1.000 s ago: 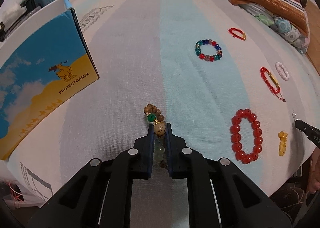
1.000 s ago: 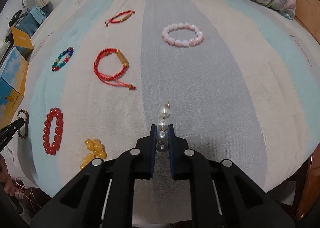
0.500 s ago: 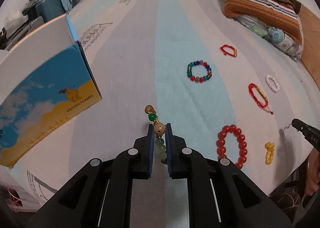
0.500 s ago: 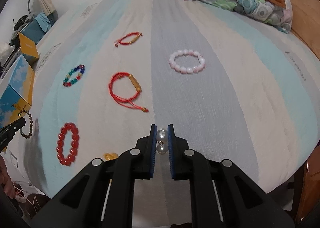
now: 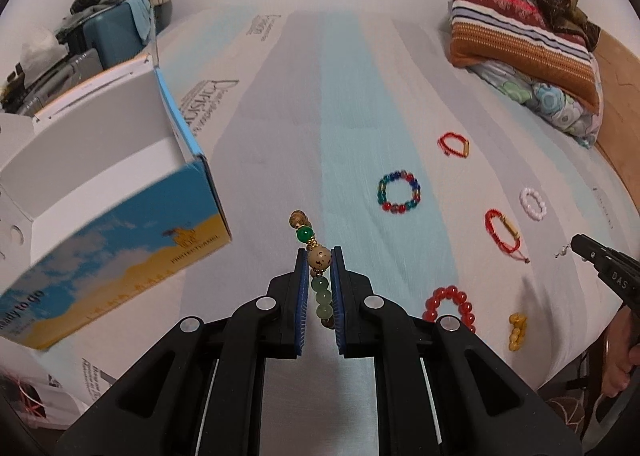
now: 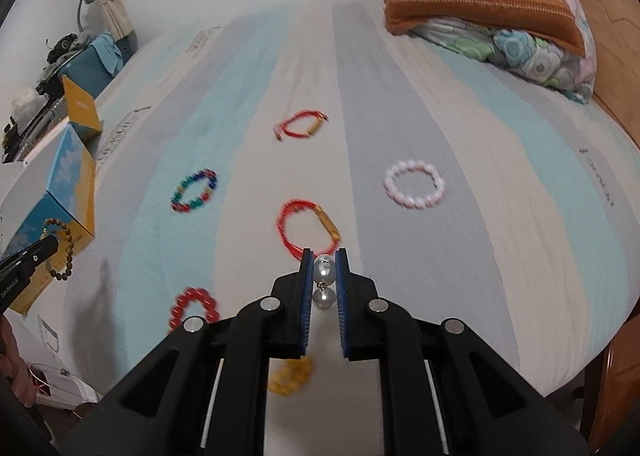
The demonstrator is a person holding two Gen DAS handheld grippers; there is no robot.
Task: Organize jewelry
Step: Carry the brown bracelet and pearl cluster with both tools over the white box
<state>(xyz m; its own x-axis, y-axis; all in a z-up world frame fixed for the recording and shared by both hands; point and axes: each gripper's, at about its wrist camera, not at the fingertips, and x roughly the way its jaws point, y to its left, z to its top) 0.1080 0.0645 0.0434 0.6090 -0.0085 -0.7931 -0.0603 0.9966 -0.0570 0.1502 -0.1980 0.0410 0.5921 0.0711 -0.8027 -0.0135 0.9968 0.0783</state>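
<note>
The left gripper [image 5: 319,261] is pinching a wooden bead bracelet [image 5: 316,256] between its blue pads, holding it above the striped bedsheet [image 5: 280,136], just beside the open box [image 5: 120,192]; from the right wrist view the bracelet [image 6: 60,252] is dangling in front of the box [image 6: 68,184]; the right gripper [image 6: 323,270] is clamping a pearl piece [image 6: 324,282] between its pads, above the sheet [image 6: 480,256]; lying apart on the sheet: a multicoloured bead bracelet [image 5: 399,192], two red cord bracelets [image 5: 454,144] [image 5: 502,230], a pink bead bracelet [image 5: 533,203], a red bead bracelet [image 5: 450,302] and yellow beads [image 5: 516,330]; pillows [image 5: 520,44] are sitting stacked at the far right.
</note>
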